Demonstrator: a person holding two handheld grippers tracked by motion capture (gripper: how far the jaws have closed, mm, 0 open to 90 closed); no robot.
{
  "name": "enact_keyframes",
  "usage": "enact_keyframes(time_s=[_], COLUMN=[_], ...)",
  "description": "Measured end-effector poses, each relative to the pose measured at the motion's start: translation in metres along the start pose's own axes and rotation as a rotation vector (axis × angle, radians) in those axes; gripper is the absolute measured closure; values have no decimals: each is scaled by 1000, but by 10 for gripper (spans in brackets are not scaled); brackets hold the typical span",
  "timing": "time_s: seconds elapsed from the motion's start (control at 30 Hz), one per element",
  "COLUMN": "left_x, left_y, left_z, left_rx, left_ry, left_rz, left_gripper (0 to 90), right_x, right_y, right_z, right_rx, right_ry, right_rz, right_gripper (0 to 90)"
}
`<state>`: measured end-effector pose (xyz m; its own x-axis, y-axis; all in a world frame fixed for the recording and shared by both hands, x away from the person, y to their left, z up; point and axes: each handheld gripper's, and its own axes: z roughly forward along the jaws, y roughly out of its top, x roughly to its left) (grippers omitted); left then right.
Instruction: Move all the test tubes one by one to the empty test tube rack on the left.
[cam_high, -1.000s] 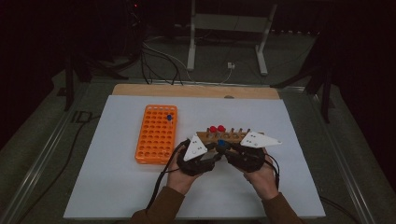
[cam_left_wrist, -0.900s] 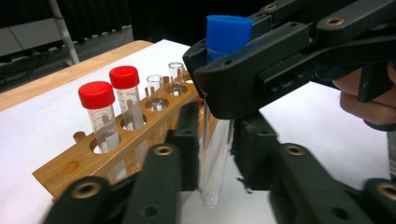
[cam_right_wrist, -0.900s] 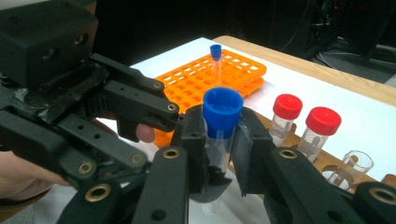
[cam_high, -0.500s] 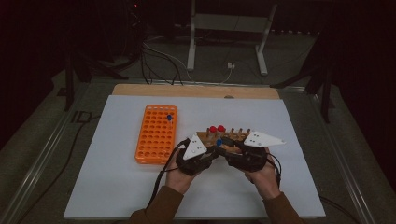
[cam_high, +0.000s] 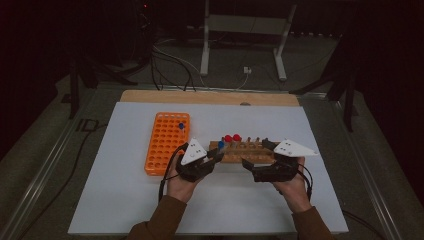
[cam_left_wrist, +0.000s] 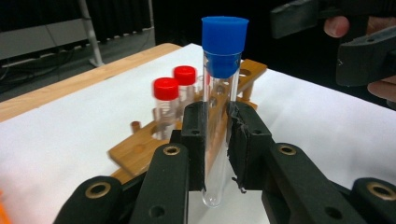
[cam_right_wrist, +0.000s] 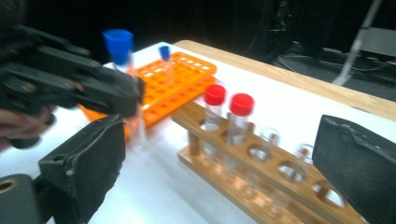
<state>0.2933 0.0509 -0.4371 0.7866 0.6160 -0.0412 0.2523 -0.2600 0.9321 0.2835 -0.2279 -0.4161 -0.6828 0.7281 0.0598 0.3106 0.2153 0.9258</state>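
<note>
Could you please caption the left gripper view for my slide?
Left gripper clamps a blue-capped tube before the wooden rack.

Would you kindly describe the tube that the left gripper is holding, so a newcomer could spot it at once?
Start at the wooden rack in the middle of the white table. At its left end the left gripper clamps a clear tube, upright. Its cap is blue, while the two capped tubes standing in the rack have red caps.

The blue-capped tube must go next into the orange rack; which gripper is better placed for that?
Probably the left gripper: it is shut on the blue-capped tube and nearer the orange rack. The right gripper is open, holding nothing.
</note>
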Motion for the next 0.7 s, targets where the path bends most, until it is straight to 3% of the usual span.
enact_keyframes(time_s=[0.37,0.7], left_x=[18,39], left_y=[-2,-4], left_z=[-15,-31], left_rx=[-19,-35], left_ry=[47,95], left_rz=[-13,-30], left_gripper=[775,774], right_x=[-16,-26], right_y=[-13,-21], right_z=[-11,-18], right_rx=[-9,-13], right_ry=[-64,-88], right_rz=[24,48], right_gripper=[2,2])
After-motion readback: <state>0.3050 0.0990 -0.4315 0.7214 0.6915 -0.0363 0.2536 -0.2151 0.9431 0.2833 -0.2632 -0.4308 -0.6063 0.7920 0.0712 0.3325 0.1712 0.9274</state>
